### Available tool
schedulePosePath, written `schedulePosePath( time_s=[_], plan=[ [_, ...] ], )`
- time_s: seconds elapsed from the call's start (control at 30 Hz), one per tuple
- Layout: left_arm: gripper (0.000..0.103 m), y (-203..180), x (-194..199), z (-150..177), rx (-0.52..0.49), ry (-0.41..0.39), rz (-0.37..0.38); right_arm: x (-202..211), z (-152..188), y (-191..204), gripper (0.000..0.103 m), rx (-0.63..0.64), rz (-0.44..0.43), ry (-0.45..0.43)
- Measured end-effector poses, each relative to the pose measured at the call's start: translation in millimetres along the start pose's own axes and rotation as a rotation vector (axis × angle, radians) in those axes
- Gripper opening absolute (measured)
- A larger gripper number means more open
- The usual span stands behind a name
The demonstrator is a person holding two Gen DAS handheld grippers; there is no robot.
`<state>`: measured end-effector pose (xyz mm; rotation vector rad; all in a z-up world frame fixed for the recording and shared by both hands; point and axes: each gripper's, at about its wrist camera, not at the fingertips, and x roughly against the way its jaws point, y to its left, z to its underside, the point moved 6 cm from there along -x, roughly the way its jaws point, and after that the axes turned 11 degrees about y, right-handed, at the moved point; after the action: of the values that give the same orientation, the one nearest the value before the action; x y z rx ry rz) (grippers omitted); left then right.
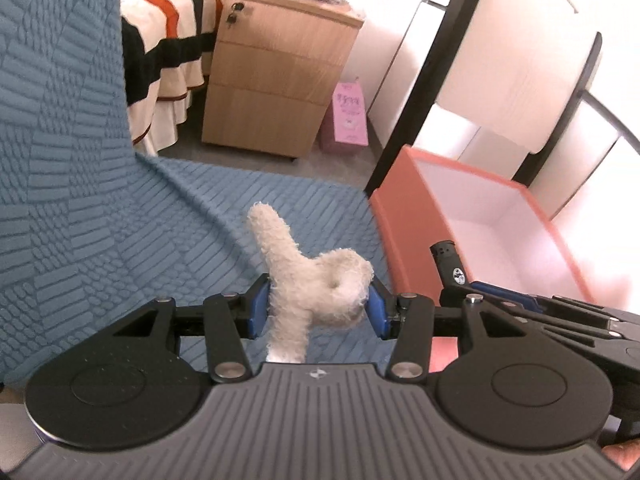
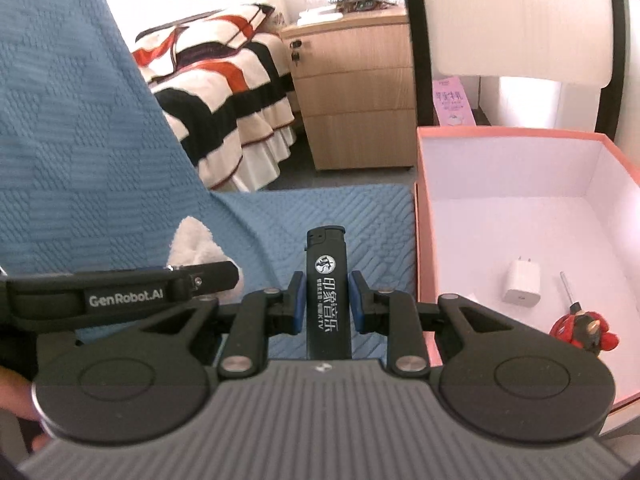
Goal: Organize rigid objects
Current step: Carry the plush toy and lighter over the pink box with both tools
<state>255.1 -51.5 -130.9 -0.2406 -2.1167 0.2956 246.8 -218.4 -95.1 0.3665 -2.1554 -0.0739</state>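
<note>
My left gripper (image 1: 316, 308) is shut on a cream plush toy (image 1: 308, 280), held over the blue quilted sofa cover (image 1: 120, 240). My right gripper (image 2: 326, 300) is shut on a black lighter (image 2: 327, 292) with white print, held upright just left of the orange box (image 2: 520, 136). The box has a white inside and holds a white charger plug (image 2: 522, 282), a small screwdriver (image 2: 568, 292) and a red toy figure (image 2: 584, 328). The box also shows in the left wrist view (image 1: 400, 208), with the lighter's top (image 1: 444, 252) in front of it. The plush toy (image 2: 196, 248) shows behind the left gripper in the right wrist view.
A wooden drawer cabinet (image 2: 356, 96) stands on the floor behind the sofa, with a striped bed (image 2: 224, 80) to its left. A pink carton (image 1: 350, 116) stands by the wall. A black-framed white chair back (image 2: 508, 20) rises behind the box.
</note>
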Motion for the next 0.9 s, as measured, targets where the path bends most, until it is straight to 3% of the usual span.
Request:
schedulePosePath(
  time_s=[0.53, 0.9],
  plan=[
    [0.055, -78, 35, -55, -0.040, -0.084, 0.085, 61, -42, -35, 0.026, -0.016, 0.027, -0.138],
    [0.055, -135, 34, -79, -0.076, -0.099, 0.118, 81, -58, -72, 0.026, -0.041, 0.055, -0.200]
  ],
)
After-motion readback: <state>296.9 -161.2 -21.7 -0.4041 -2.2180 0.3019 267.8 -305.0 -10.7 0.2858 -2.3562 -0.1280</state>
